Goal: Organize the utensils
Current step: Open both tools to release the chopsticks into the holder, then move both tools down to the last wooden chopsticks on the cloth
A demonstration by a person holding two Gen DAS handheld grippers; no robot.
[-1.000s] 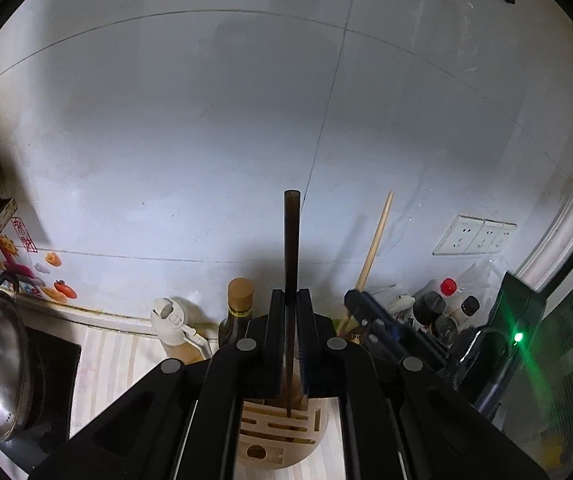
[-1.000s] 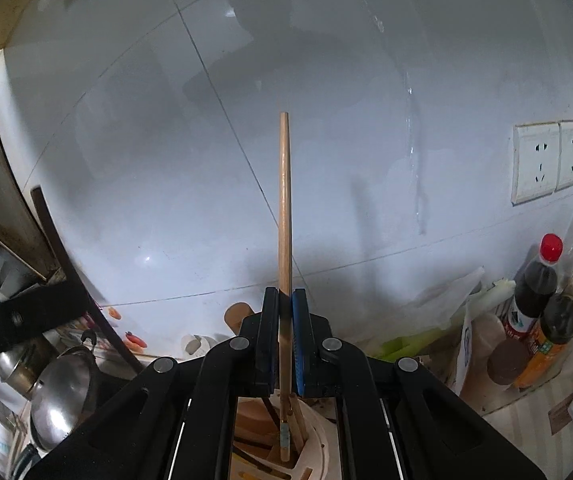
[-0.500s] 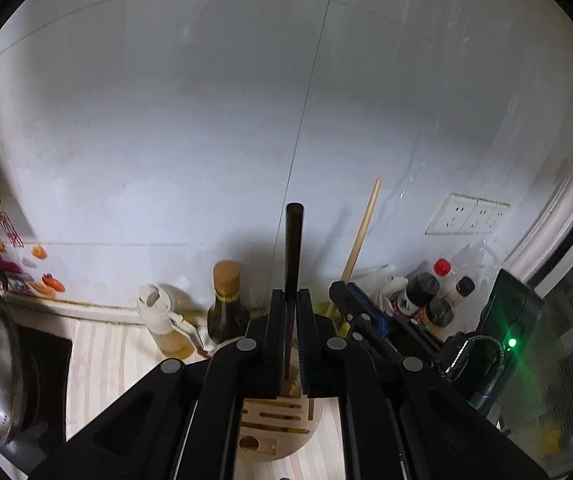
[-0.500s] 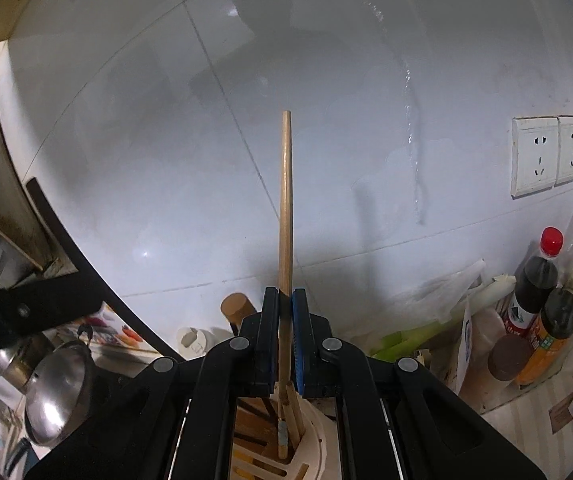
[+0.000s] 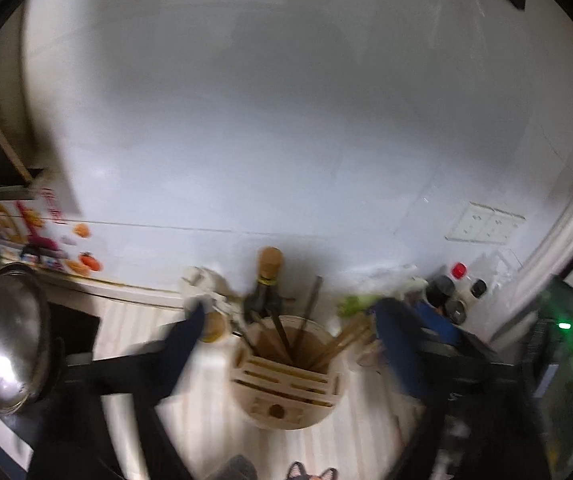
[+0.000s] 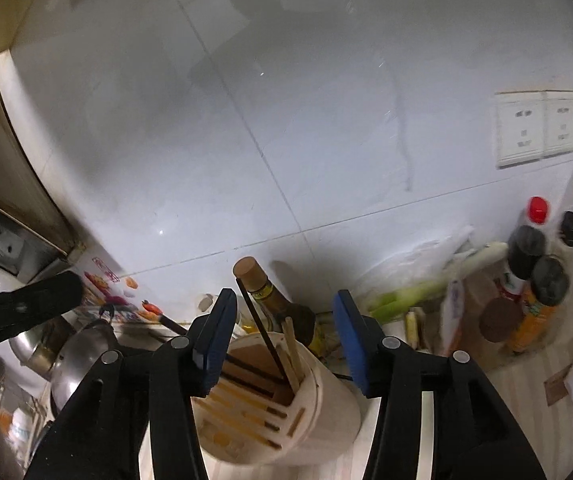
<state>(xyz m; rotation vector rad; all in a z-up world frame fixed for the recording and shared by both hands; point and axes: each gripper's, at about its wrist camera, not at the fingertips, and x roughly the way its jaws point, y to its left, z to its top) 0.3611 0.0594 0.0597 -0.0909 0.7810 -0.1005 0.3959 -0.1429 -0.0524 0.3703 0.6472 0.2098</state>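
Both grippers hang over the wooden utensil holder with nothing between their jaws. The right gripper has its jaws spread wide to either side of the holder's open back compartment. In the blurred left-wrist view the left gripper also stands wide open above the same holder.

A dark chopstick and a pale wooden chopstick stand tilted inside that back compartment, leaning against each other near the rim. The left view shows several sticks fanned out in it, though motion blur hides the exact count. The slotted front section holds nothing that can be made out. A brown bottle with a cork-coloured cap stands just behind the holder on the bench, with more bottles farther right.

Judging by this, the placing step looks finished: the sticks sit in the holder and neither tool grips anything. The next move probably calls for lifting both grippers straight up and clear, so the open fingers do not catch the leaning sticks or nudge the holder, then finding any utensil left to sort.
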